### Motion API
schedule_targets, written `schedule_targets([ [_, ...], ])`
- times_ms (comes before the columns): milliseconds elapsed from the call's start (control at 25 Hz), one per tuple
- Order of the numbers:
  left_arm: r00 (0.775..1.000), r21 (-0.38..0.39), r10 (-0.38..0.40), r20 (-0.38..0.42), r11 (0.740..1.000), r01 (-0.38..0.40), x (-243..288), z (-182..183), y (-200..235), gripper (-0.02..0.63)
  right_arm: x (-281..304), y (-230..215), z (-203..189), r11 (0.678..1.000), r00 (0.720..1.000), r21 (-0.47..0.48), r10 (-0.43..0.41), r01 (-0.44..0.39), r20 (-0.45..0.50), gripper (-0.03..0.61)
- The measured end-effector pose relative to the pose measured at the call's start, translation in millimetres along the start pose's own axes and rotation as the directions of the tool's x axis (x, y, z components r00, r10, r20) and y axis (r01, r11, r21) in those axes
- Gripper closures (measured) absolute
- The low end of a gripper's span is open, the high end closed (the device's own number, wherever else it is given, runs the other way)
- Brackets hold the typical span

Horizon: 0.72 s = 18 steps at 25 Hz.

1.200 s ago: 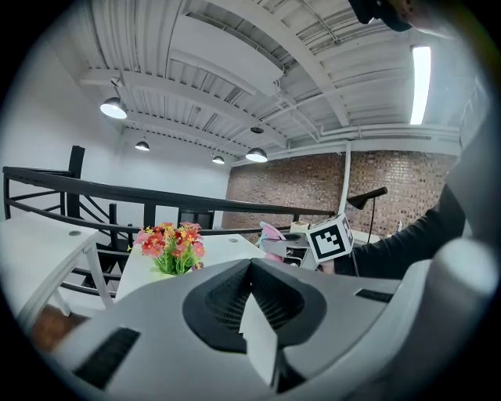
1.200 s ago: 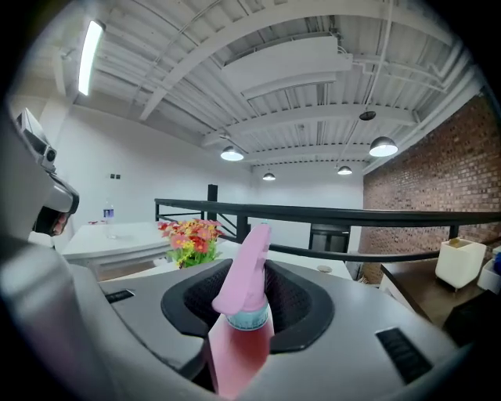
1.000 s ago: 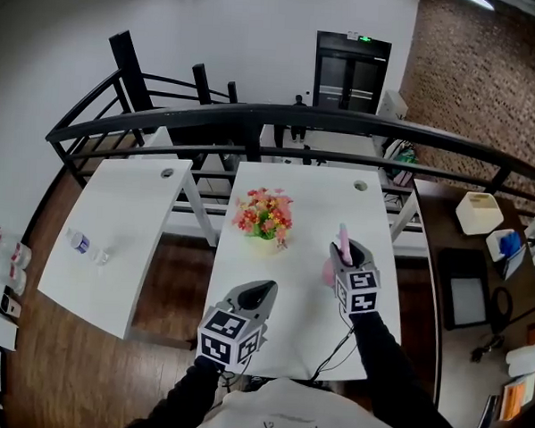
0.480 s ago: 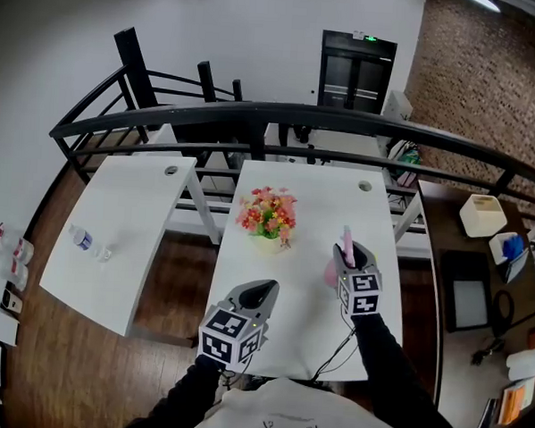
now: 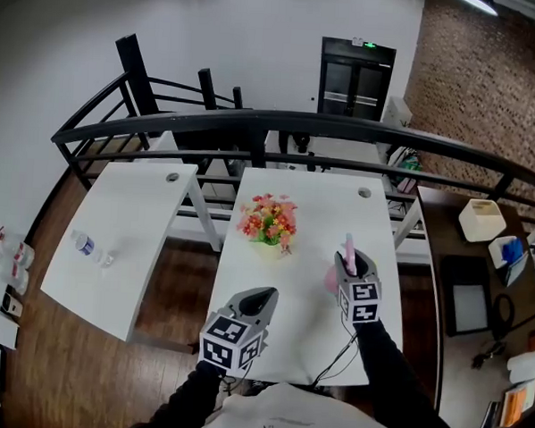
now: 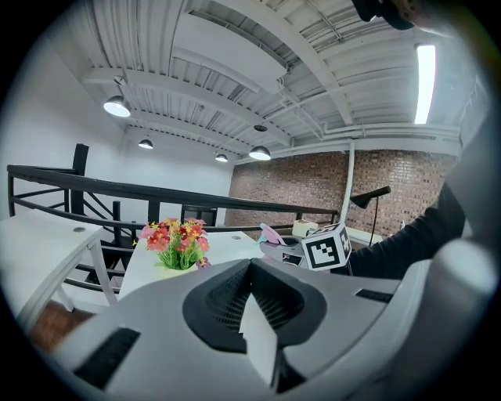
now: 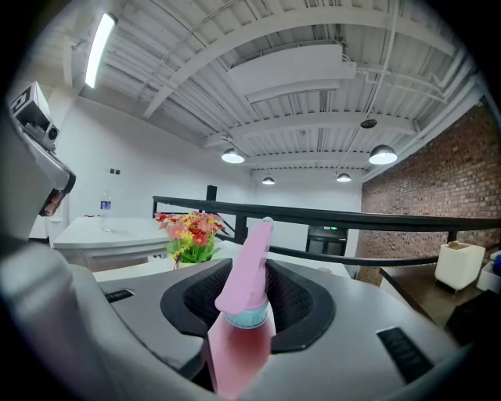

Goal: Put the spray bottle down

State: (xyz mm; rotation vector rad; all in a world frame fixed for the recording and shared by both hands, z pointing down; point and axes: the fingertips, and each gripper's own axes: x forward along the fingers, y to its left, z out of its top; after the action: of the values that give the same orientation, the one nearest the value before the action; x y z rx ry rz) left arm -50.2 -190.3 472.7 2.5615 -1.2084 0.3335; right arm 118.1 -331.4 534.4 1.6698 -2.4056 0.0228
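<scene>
A pink spray bottle (image 5: 345, 251) stands upright between the jaws of my right gripper (image 5: 347, 263), low over the right side of the white table (image 5: 313, 198). In the right gripper view the bottle's pink trigger head (image 7: 246, 270) fills the gap between the jaws. These jaws are opening slightly while the bottle is still gripped between them. My left gripper (image 5: 261, 296) hovers over the table's near left part, jaws together and empty; in its own view (image 6: 255, 317) nothing lies between them.
A pot of red and yellow flowers (image 5: 268, 221) stands mid-table, ahead of both grippers. A second white table (image 5: 133, 219) at the left carries a small water bottle (image 5: 83, 243). A black railing (image 5: 254, 123) runs behind. A cable (image 5: 335, 357) trails at the near edge.
</scene>
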Motion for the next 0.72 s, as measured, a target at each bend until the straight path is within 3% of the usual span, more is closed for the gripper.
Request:
schedule_targets([
  [200,1.0,0.004,0.006,0.0,1.0,-0.006,-6,4,-2,0.604,-6,0,2,1.0,1.0,0.014,-0.004,0.004,-0.005,0.471],
  [480,1.0,0.018,-0.001,-0.004,1.0,0.001,-6,3,-5,0.604,-13,-3,3,0.999,1.0,0.054,-0.005,0.005,0.001,0.366],
  [720,1.0,0.02,-0.005,-0.002,1.0,0.005,-8,6,-8,0.604,-63,-12,28,0.988,0.995,0.152,-0.036,0.022,0.096,0.362],
])
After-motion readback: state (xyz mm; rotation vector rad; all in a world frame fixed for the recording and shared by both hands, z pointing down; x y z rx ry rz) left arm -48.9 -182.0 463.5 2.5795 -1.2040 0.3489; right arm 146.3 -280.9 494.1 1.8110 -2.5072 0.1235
